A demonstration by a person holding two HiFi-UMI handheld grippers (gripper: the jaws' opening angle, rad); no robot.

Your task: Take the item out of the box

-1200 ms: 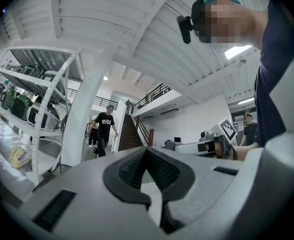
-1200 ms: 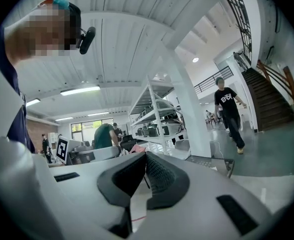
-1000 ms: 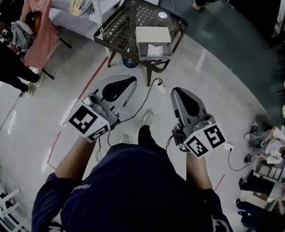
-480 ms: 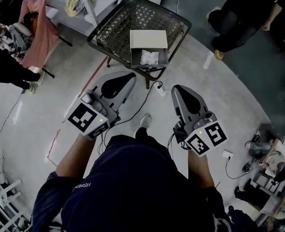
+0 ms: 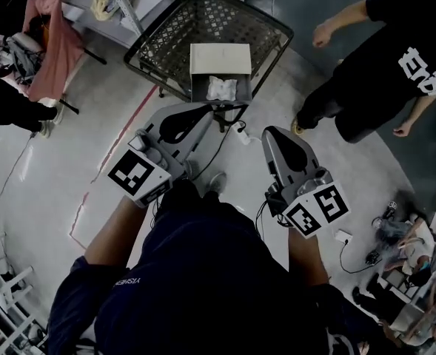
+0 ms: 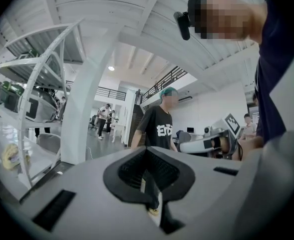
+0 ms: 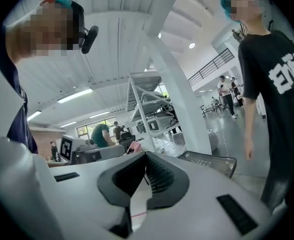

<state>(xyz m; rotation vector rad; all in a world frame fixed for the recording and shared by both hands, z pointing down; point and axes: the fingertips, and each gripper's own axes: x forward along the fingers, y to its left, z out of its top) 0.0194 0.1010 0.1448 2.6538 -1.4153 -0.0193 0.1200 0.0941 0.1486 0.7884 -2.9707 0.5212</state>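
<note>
ahead on the mesh table (image 5: 166, 43), the white item (image 5: 221, 88) lies in the open box (image 5: 219, 59), nearer than before. your left gripper (image 5: 200, 112) and right gripper (image 5: 272, 137) are pinched shut, empty, not reaching yet.

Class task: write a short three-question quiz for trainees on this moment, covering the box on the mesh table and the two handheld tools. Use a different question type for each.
1. True or false: the white item lies inside the open box on the mesh table.
2. Multiple choice: the left tool is A) shut and empty, B) shut on the item, C) wide open.
3. Fill in: the right tool is ___ the box (touching / clear of).

Key: 1 true; 2 A; 3 clear of.
</note>
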